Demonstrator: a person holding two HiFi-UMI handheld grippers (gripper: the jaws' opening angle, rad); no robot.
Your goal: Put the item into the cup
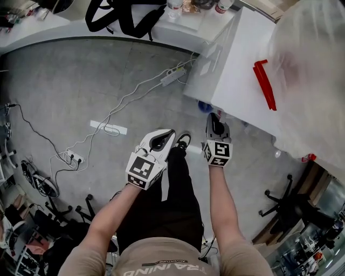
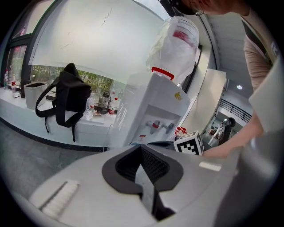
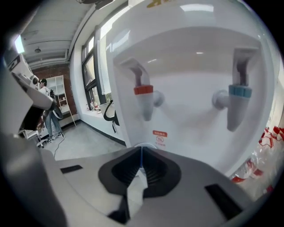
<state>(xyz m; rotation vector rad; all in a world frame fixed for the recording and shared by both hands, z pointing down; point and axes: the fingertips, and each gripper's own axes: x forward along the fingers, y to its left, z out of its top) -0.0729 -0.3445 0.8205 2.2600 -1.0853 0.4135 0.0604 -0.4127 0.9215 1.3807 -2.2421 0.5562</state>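
Note:
I stand in front of a white water dispenser (image 1: 232,64) (image 2: 151,111). In the right gripper view its red tap (image 3: 144,91) and blue tap (image 3: 239,92) fill the frame. My right gripper (image 1: 211,116) (image 3: 141,150) is shut and points at the dispenser's front, just below the red tap. A small white round rim (image 3: 143,145) shows just past its tips; what it belongs to is unclear. Something blue (image 1: 205,106) sits at the dispenser's base. My left gripper (image 1: 167,132) (image 2: 141,148) is shut and empty, held over the floor left of the right one. No cup is clearly visible.
A bagged water bottle (image 1: 307,70) (image 2: 177,40) tops the dispenser, beside a red handle (image 1: 264,83). A black backpack (image 1: 126,16) (image 2: 66,95) lies on the white counter (image 1: 48,32). A power strip (image 1: 172,75) and cables cross the floor. An office chair (image 1: 285,202) stands at right.

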